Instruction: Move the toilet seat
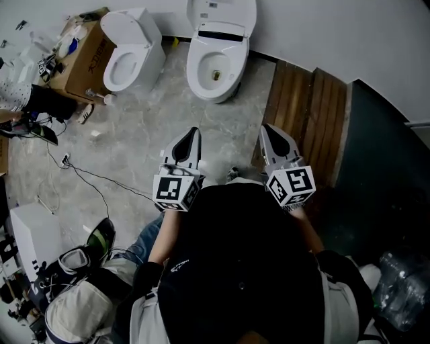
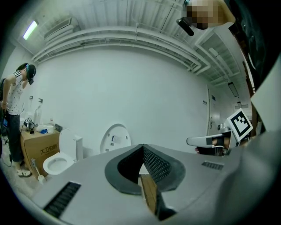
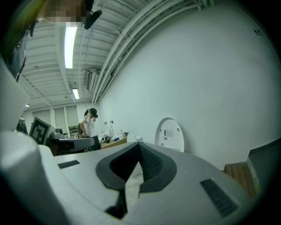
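Two white toilets stand against the far wall. The right toilet [image 1: 213,64] has its lid and seat [image 1: 222,17] tipped up against the wall, and the bowl is uncovered. The raised lid [image 2: 115,137] also shows in the left gripper view, and the same lid [image 3: 170,134] shows in the right gripper view. My left gripper [image 1: 193,132] and right gripper [image 1: 267,127] are held side by side, well short of the toilet and pointing toward it. Both are shut with nothing between the jaws: left gripper [image 2: 142,145], right gripper [image 3: 139,144].
The left toilet [image 1: 131,57] has a tank, with a cardboard box [image 1: 84,57] beside it. A person [image 2: 17,114] stands at the far left. Wooden steps [image 1: 309,111] and a dark panel [image 1: 386,175] lie to the right. Cables [image 1: 84,176] and bags [image 1: 80,269] clutter the floor on the left.
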Demonstrator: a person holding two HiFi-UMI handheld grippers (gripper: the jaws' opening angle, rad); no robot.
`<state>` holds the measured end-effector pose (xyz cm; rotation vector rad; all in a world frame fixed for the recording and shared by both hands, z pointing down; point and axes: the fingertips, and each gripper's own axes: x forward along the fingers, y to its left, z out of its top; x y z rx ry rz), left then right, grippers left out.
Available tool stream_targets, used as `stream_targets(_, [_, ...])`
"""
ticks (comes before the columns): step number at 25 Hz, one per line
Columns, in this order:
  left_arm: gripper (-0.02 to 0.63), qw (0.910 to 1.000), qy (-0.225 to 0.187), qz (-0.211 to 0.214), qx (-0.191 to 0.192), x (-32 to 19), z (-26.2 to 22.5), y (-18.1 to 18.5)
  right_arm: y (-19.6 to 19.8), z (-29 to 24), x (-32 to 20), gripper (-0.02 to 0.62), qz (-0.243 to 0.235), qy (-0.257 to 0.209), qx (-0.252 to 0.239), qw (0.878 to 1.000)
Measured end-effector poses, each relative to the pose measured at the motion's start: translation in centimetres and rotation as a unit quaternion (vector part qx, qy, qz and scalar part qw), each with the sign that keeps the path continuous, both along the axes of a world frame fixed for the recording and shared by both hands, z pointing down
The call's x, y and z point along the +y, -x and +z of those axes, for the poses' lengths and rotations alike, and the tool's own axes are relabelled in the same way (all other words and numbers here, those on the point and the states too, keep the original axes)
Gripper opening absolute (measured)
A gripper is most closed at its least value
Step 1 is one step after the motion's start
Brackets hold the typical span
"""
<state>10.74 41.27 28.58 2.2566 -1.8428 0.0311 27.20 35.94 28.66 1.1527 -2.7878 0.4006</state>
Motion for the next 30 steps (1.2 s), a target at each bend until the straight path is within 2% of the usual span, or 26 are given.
stream_targets(6, [0.009,0.9998,0.000,0.017,0.010,-2.7,0.5,0.8,0.3,0.1,-1.4,0.011,0.008,-0.005,0.010,1.000])
stream_targets(11, [0.009,0.9981,-0.002,0.062,0.004,-6.1,1.6,2.4,2.1,1.3,-3.5,0.011,0.041,0.002,0.029,0.999])
stream_targets(13, [0.009,0.9966,0.003,0.082,0.002,-7.9,2.1,4.1,3.4,1.9,-4.7,0.011,0.058,0.010,0.037,0.998])
stream_targets(18, [0.009,0.9910,0.021,0.130,0.022,-14.0,2.3,9.6,8.6,1.6,-9.2,0.011,0.110,0.022,0.040,0.993])
stream_targets(24, [0.009,0.9798,0.021,0.199,0.006,-19.7,1.8,15.8,15.8,0.7,-13.3,0.011,0.153,0.027,0.054,0.986])
stream_targets(30, [0.009,0.9710,0.023,0.238,-0.007,-24.2,2.4,21.2,20.1,0.3,-15.8,0.011,0.147,0.021,0.074,0.986])
